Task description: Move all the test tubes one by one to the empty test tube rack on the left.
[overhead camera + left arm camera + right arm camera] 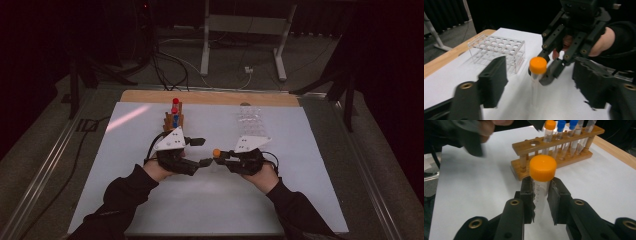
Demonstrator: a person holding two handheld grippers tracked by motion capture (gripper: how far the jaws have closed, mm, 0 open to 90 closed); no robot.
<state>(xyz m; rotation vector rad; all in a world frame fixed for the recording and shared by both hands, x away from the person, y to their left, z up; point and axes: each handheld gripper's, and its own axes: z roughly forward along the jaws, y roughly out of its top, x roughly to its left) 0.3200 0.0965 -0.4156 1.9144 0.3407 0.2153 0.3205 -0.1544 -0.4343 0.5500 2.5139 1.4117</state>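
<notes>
A clear test tube with an orange cap (216, 152) stands upright in my right gripper (221, 155), whose jaws are shut on the glass just under the cap (542, 167). My left gripper (201, 152) faces it from the left with its jaws apart. In the left gripper view the tube (538, 65) stands between those two jaws with a gap on each side, so the pads do not press on it. The right gripper (546, 68) reaches in from the far side, holding the tube near its top. Both grippers hover over the middle of the white mat (280, 200).
A wooden rack (174, 119) holding red- and blue-capped tubes stands behind the left gripper; in the right gripper view the wooden rack (564, 145) also holds an orange-capped tube (550, 125). A clear plastic rack (252, 122) stands behind the right gripper, its holes open (496, 48).
</notes>
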